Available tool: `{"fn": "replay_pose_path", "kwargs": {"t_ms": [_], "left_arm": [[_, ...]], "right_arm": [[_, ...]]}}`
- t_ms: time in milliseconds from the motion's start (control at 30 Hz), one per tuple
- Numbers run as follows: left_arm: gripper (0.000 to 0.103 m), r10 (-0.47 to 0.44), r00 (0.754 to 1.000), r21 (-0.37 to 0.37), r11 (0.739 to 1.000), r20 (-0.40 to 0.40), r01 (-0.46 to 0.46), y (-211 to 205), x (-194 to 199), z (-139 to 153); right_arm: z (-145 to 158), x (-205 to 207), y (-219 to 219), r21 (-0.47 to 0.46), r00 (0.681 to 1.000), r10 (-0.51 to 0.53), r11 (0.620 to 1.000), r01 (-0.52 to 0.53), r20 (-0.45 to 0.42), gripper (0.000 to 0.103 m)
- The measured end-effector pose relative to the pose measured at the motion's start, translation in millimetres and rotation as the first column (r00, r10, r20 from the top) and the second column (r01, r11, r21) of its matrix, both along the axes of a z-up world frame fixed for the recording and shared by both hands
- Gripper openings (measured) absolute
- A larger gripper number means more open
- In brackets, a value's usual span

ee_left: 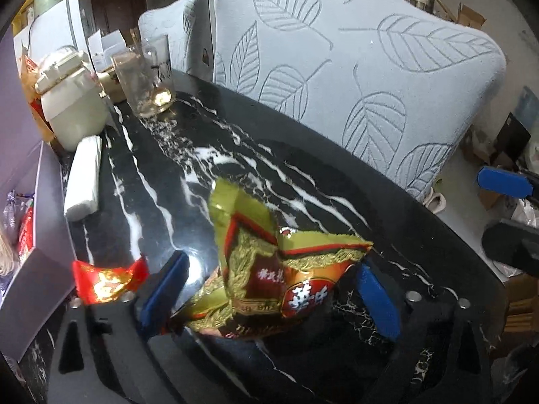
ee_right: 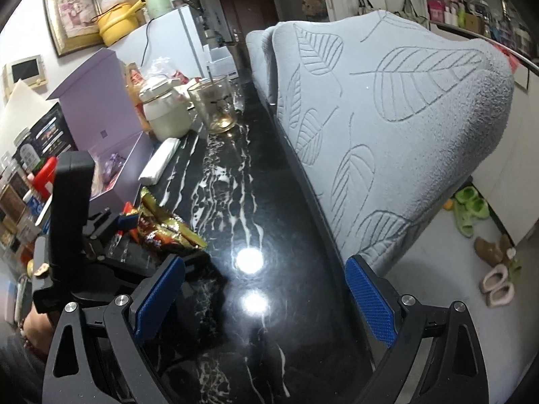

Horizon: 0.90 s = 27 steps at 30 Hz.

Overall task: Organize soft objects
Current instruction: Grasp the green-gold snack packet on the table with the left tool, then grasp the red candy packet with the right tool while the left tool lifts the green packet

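A crumpled gold-and-red snack bag [ee_left: 279,269] lies on the black marble table [ee_left: 202,168], between the wide-open fingers of my left gripper [ee_left: 269,296]; neither pad touches it clearly. A small red wrapped candy [ee_left: 107,279] lies just left of the left finger. The bag also shows in the right wrist view [ee_right: 168,232] at the left, with the left gripper around it. My right gripper [ee_right: 266,303] is open and empty above the table's near part. Its blue pad shows at the right edge of the left wrist view [ee_left: 502,181].
A white tissue pack [ee_left: 84,178], a cream jar [ee_left: 70,101] and a glass cup [ee_left: 148,77] stand at the far left. A purple open box [ee_right: 101,128] sits along the left edge. Grey leaf-patterned chair backs [ee_left: 353,77] line the table's right side. Slippers [ee_right: 495,282] lie on the floor.
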State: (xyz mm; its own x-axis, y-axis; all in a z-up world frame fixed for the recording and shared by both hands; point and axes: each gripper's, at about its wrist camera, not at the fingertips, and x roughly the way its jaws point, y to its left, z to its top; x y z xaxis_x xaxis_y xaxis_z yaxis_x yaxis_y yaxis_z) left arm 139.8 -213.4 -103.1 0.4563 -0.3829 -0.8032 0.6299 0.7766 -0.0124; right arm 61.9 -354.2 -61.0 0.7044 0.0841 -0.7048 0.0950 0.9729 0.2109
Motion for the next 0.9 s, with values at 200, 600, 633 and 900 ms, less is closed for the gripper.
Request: {"fn": "replay_pose_path", "kwargs": {"t_ms": [200, 600, 633, 900], "left_arm": [[0.051, 0.037, 0.999, -0.047, 0.998, -0.035, -0.038, 15, 1, 5], [0.051, 0.199, 0.980, -0.157, 0.967, -0.027, -0.200, 92, -20, 50], [0.051, 0.225, 0.974, -0.164, 0.960, -0.037, -0.228, 102, -20, 51], [0.051, 0.395, 0.916, -0.163, 0.902, -0.062, -0.400, 166, -19, 43]], "right_arm": [[0, 5, 1, 0.010, 1.000, 0.007, 1.000, -0.007, 0.000, 0.097], [0, 25, 34, 0.048, 0.995, 0.097, 0.994, -0.097, 0.002, 0.097], [-1, 27, 38, 0.052, 0.994, 0.109, 0.993, -0.108, -0.001, 0.097], [-19, 53, 94, 0.087, 0.966, 0.256, 0.964, -0.252, -0.037, 0.097]]}}
